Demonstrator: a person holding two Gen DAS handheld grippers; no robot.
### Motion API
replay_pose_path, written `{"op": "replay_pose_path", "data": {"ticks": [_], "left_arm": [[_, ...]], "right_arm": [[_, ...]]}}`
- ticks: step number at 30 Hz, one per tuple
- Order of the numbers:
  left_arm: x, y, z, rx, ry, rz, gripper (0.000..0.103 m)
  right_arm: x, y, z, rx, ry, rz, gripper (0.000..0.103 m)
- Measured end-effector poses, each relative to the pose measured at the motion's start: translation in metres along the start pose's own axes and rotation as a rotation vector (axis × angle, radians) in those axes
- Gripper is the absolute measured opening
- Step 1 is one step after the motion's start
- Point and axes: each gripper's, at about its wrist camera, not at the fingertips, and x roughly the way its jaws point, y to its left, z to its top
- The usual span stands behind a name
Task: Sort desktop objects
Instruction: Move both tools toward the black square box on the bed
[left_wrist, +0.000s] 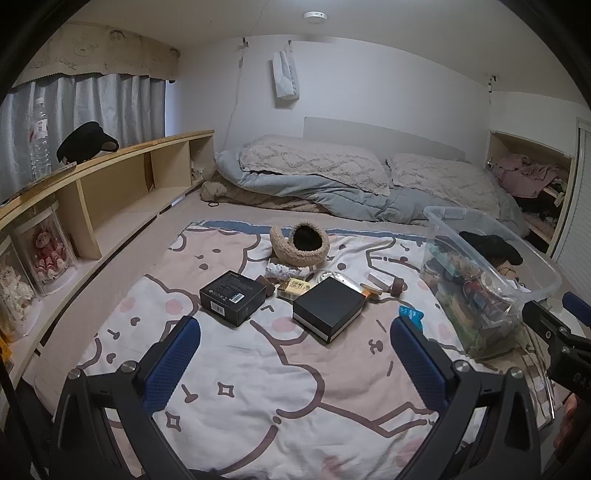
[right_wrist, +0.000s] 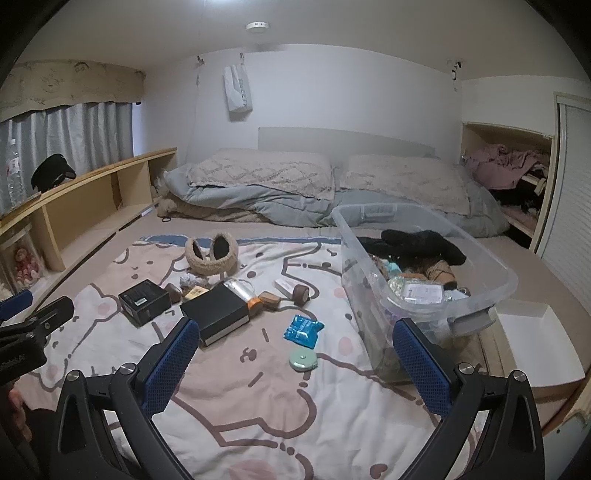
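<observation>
Both tools hover above the bed with nothing between their fingers: the left hand-held gripper (left_wrist: 295, 343) has its blue pads spread wide, and the right hand-held gripper (right_wrist: 295, 345) is spread in the same way, so I judge that no object is picked yet and the next grasp is being chosen. The things to sort lie in a loose group on the cartoon blanket (right_wrist: 258, 406), probably put there so that every one can be reached from above. A black box with a barcode (left_wrist: 232, 298) sits to the left, and a flat black box (left_wrist: 328, 308) just beside it to the right; small items lie between and behind them, and the fluffy earmuffs (left_wrist: 299, 245) rest farther back. Nearer to the right gripper are a blue packet (right_wrist: 303, 329) and a round mint-green thing (right_wrist: 303, 360), both lying flat and apart from the others. The clear plastic bin (right_wrist: 491, 264) stands at the right side of the blanket, already holding dark cloth and many small things, so it seems to be the place where the objects go. Its position close to the right gripper makes a short way for dropping. The flat packet may be hard to pinch from the soft blanket.
</observation>
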Motion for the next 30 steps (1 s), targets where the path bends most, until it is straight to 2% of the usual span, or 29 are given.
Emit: {"op": "replay_pose_path", "data": {"ticks": [5,16,30], "left_arm": [[0.012,0.001,-0.007,-0.004,0.023,-0.002,0.103],[0.028,0.004,-0.016,-0.028,0.022,-0.031,0.103],[0.071,0.000,-0.052,-0.040,0.093,-0.033,0.103]], "right_arm": [[0.010,0.001,-0.005,0.004,0.021,0.007,0.103],[0.024,0.004,-0.014,0.021,0.018,0.032,0.103],[0.071,-0.004,-0.047,0.082,0.113,0.002,0.103]]}}
